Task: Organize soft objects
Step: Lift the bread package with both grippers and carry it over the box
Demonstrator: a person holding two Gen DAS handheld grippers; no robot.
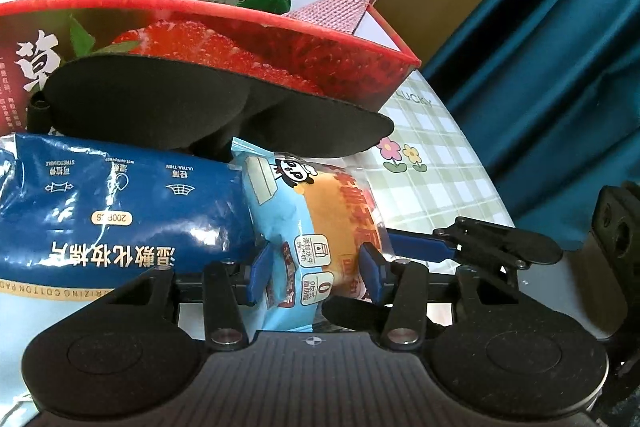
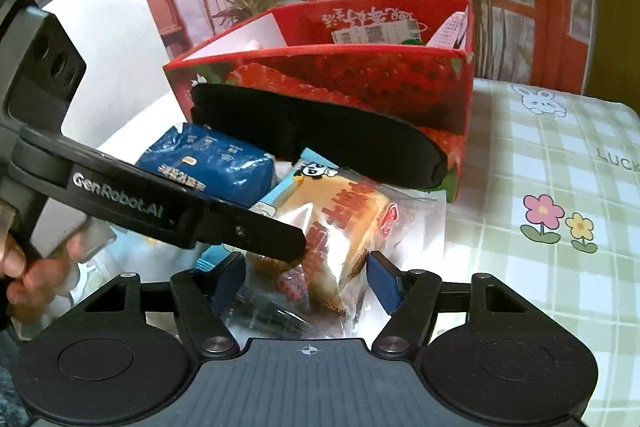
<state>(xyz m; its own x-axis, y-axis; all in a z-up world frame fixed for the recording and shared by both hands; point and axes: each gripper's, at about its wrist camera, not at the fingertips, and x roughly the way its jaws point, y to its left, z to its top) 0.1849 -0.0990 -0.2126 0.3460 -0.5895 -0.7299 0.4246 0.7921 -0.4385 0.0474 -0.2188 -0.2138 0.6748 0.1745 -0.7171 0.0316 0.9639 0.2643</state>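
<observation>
I have the left gripper (image 1: 316,279) at lower centre of its view, jaws closed partway on the snack cake packet (image 1: 320,227); crinkly film, spongy cake inside, so a light pinch should do; right gripper (image 2: 306,283) jaws stand wider, flanking the same packet's clear end, contact uncertain; packet lies on the table (image 2: 540,167) just before the red strawberry box (image 2: 360,83); I judge both ends are held to stop sagging; black eye mask (image 1: 208,107), padded and matte, leans on the box front; glossy blue cotton pad bag (image 1: 120,203) lies at left.
</observation>
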